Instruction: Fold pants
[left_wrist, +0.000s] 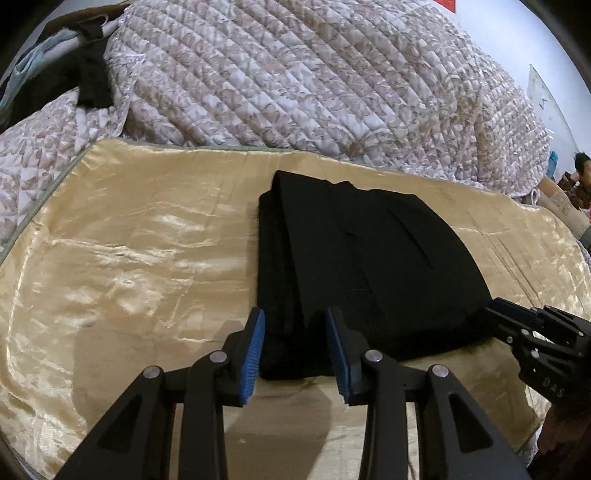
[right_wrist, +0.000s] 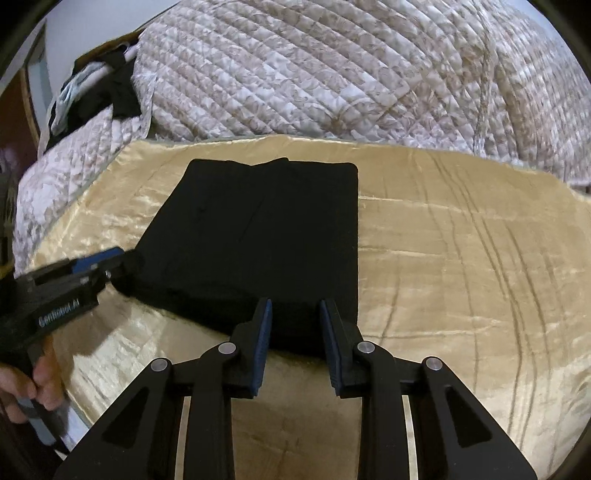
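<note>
- The pants (left_wrist: 362, 273) already lie folded into a compact rectangle on the golden cloth (left_wrist: 129, 258).
- My left tool (left_wrist: 295, 354) and right tool (right_wrist: 295, 347) are both released, holding nothing; I judge little remains.

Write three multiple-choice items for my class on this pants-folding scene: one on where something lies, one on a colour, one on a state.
1. Where do the pants lie?
A. on the gold satin cloth
B. on the quilt
C. on a chair

2. What colour are the gripper pads?
A. red
B. blue
C. green

3. In what state is the left gripper?
A. shut on the pants
B. shut on nothing
C. open

Answers:
1 A: the black bundle rests on shiny gold fabric, in front of the quilt.
2 B: both finger pads show blue.
3 C: its fingers stand apart over the pants' near edge.
</note>
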